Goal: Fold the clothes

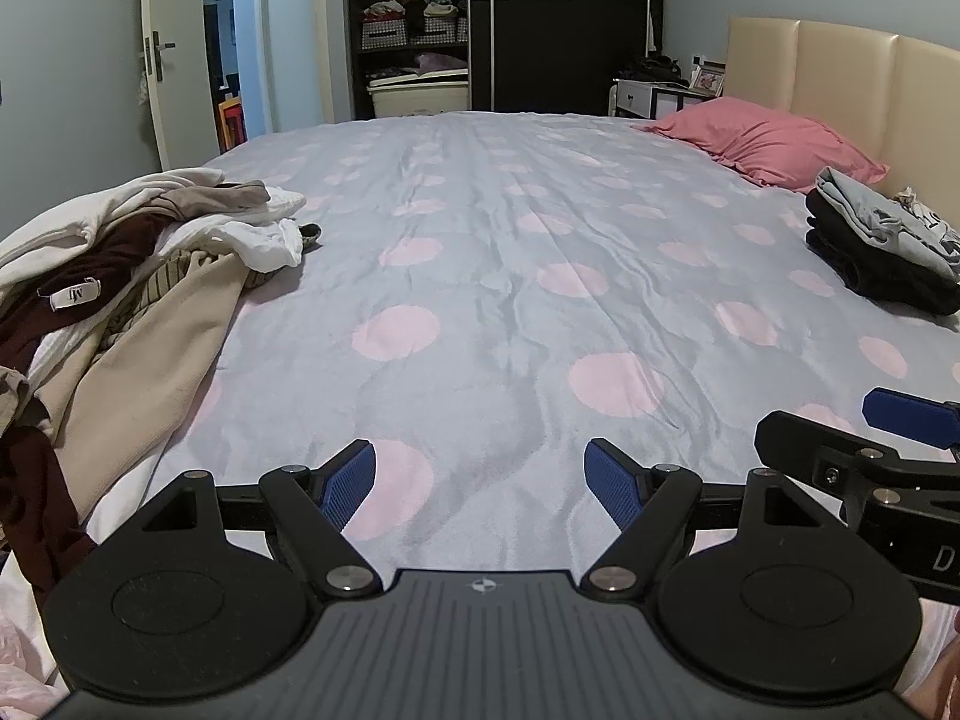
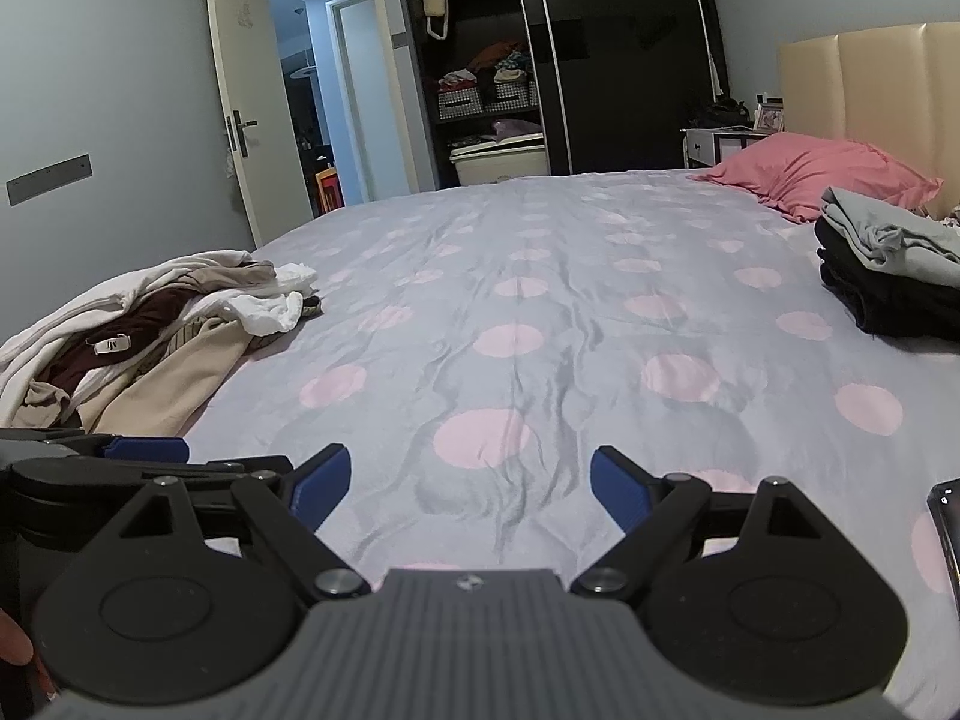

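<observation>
Room: bedroom, grey bedspread (image 1: 480, 228) with pink dots, beige headboard (image 1: 840, 78) at 2 o'clock, open wardrobe (image 2: 480, 90) at 12, white door (image 2: 240, 108) ajar at 10.
Left gripper (image 1: 480, 489): blue pads (image 1: 348, 486) spread wide, nothing between them, only bedspread beneath.
Right gripper (image 2: 470, 489): blue pads (image 2: 621, 495) likewise wide apart, empty, low over the bedspread.
Gripper relation: side by side; the right one's finger visible at 3 o'clock in the left wrist view.
Unfolded pile (image 1: 120, 276): white, maroon, beige garments heaped at 9 o'clock, well apart from both grippers.
Folded stack (image 2: 894, 276): black items under a grey one at 2 to 3 o'clock, just beside the pink pillow (image 2: 816, 174).
Phone (image 2: 948, 522): dark edge at 4 o'clock, right wrist view only.
</observation>
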